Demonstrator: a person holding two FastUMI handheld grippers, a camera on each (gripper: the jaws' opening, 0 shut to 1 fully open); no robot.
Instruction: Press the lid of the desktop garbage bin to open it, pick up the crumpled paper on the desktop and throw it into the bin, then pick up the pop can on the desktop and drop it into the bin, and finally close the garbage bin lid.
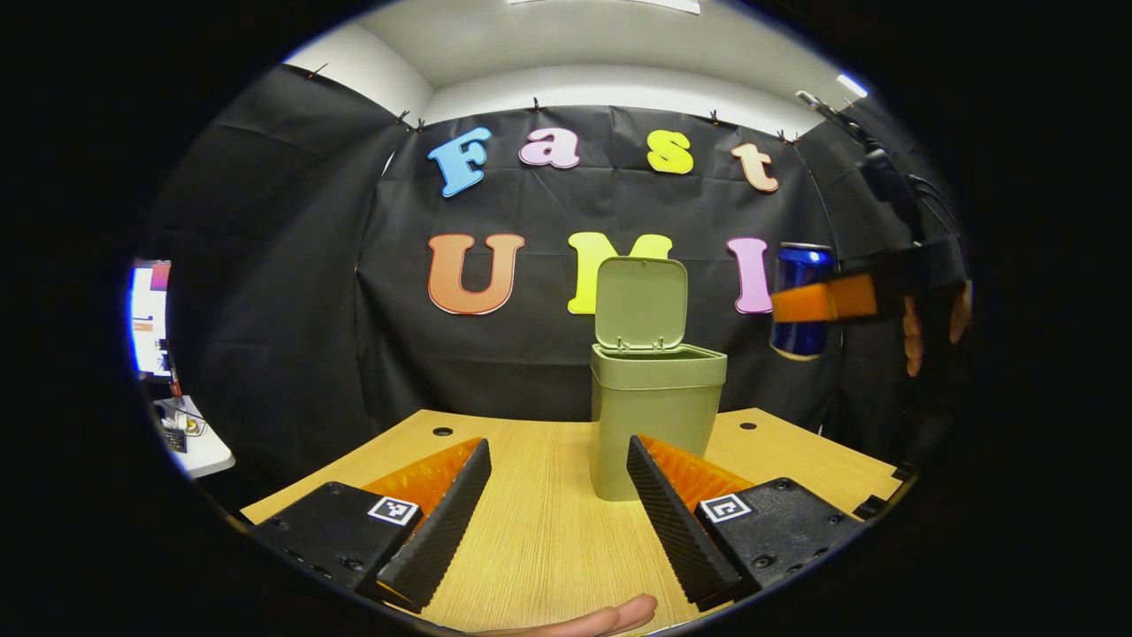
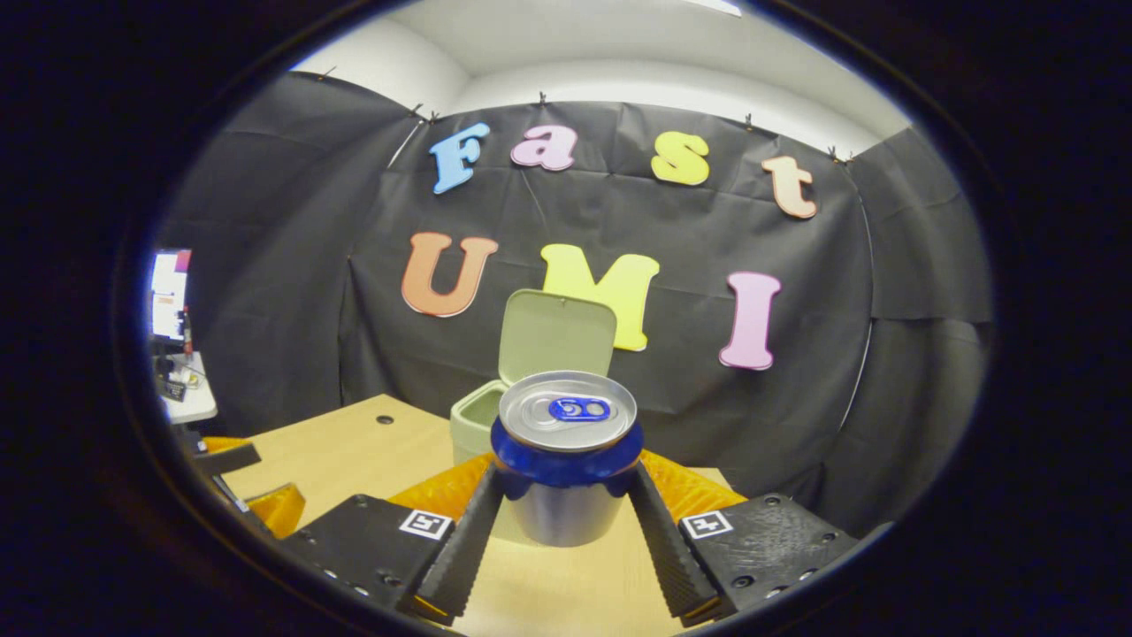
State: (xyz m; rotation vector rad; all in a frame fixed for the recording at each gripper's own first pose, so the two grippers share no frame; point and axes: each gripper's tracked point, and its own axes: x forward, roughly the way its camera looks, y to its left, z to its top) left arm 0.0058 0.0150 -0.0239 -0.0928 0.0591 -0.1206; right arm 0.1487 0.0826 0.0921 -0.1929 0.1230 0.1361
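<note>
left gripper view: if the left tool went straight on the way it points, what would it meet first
Probably the green garbage bin, standing lid-up on the wooden table just ahead. It sits slightly toward one finger of the open left tool, so that finger may touch first; depth is hard to judge.

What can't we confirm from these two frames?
- Bin contents: left gripper view looks side-on, wall hides inside.
- Same in right gripper view: pop can in right claw covers the opening.
- Crumpled paper's whereabouts: can't tell.
- Monitor: at the edge, too small.
</note>
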